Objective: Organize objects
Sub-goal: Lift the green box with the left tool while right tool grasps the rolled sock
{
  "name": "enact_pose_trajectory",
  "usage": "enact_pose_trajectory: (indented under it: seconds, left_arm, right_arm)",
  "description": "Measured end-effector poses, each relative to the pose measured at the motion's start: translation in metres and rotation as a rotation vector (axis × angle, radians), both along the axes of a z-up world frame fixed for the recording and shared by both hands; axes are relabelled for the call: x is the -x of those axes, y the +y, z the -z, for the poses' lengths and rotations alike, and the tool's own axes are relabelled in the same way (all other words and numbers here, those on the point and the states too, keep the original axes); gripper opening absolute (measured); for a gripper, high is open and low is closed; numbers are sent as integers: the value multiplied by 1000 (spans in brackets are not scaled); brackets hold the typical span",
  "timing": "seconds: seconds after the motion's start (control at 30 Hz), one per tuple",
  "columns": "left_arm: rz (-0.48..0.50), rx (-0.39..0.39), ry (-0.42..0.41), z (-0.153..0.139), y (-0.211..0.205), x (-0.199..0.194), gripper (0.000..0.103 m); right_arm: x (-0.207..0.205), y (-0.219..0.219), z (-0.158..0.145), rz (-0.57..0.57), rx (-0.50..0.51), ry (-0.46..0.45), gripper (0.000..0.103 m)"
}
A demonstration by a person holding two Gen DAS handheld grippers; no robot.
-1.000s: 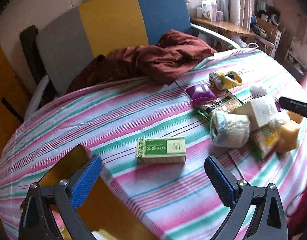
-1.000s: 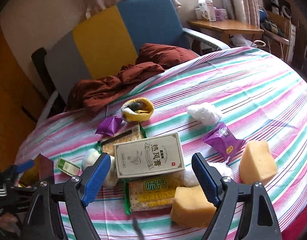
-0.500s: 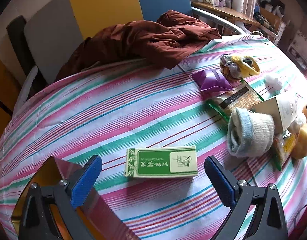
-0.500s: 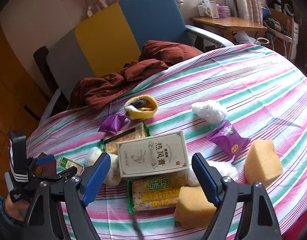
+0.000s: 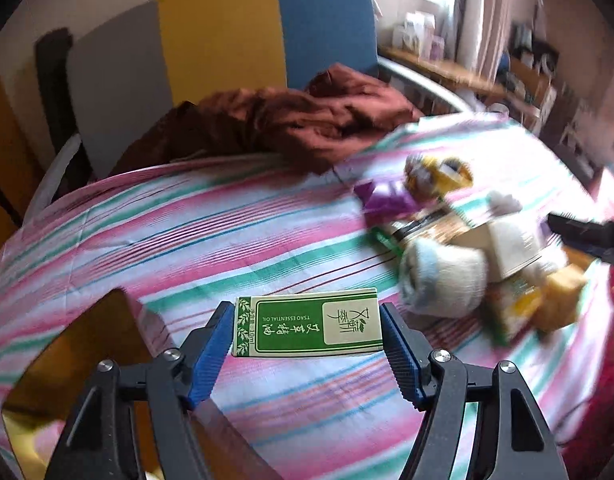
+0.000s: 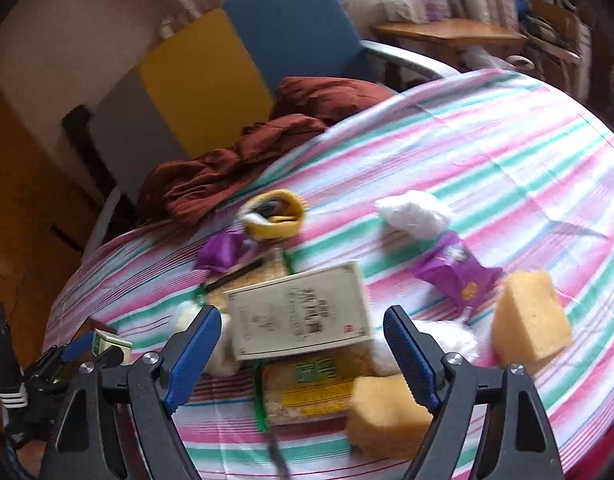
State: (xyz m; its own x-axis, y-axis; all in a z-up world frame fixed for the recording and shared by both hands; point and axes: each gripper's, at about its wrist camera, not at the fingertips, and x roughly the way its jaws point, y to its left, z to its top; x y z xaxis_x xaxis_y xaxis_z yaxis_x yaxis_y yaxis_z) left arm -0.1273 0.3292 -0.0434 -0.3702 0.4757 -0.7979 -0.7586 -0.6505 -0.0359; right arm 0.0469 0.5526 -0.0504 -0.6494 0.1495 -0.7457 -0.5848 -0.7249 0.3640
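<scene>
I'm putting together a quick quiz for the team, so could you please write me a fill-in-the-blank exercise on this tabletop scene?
1. The left tongs straddle a small ____ box lengthwise.
2. The cream box lies on top of a ____ packet.
3. Two yellow ____ lie on the striped tablecloth.
4. A brown ____ hangs from the chair onto the table.

Missing words: green; cracker; sponges; cloth
</scene>
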Motion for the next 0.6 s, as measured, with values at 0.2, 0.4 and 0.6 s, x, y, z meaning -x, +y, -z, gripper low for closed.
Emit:
enact_pose_trajectory:
  seconds: [0.2,0.4,0.6]
  left_arm:
    - [-28,-75,6,-23,-41,-33,72]
    - [-43,-127,30,-42,-84,-59,73]
    - [-125,-174,14,-47,-131,-69,73]
  right_arm:
    - [28,-64,-11,-267,-193,-56,85]
    - [70,-120,-2,-476,-434,-207,85]
    - [117,-130,28,-564,-552,-376,80]
